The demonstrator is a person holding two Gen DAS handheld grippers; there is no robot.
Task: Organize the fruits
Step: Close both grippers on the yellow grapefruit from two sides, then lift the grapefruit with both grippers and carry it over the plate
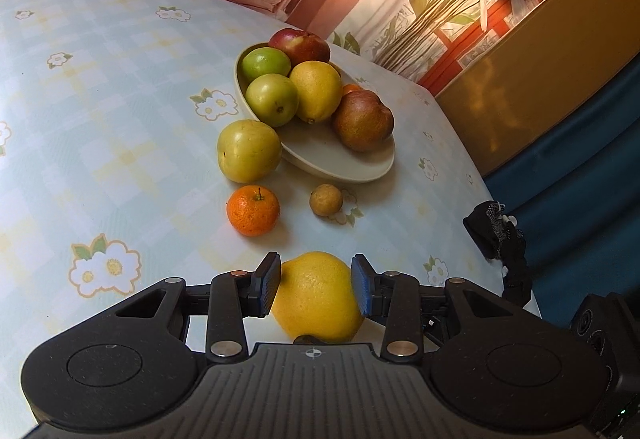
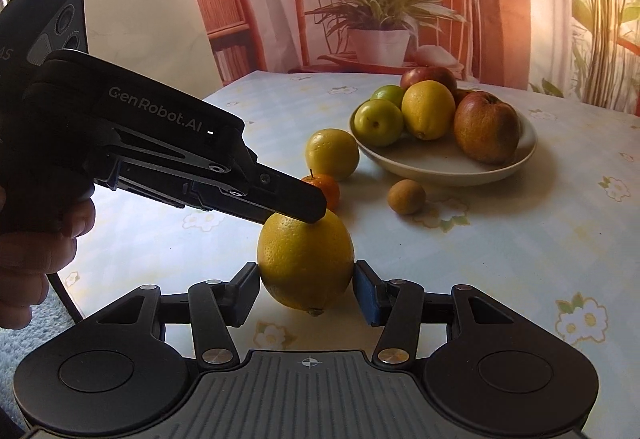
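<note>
I have one lemon (image 2: 306,263) pinched in both tongs at once: my left tongs (image 1: 316,289) grip its sides, and my right tongs (image 2: 306,289) press it too, low over the bench (image 1: 120,99). The plate (image 1: 340,163) at twelve o'clock already holds two green fruits, a lemon, a red apple and a brownish apple. Left on the cloth, by my reckoning: the big yellow-green fruit (image 1: 248,151) at the plate's seven o'clock, the mandarin (image 1: 253,210), and the small brown fruit (image 1: 326,200).
</note>
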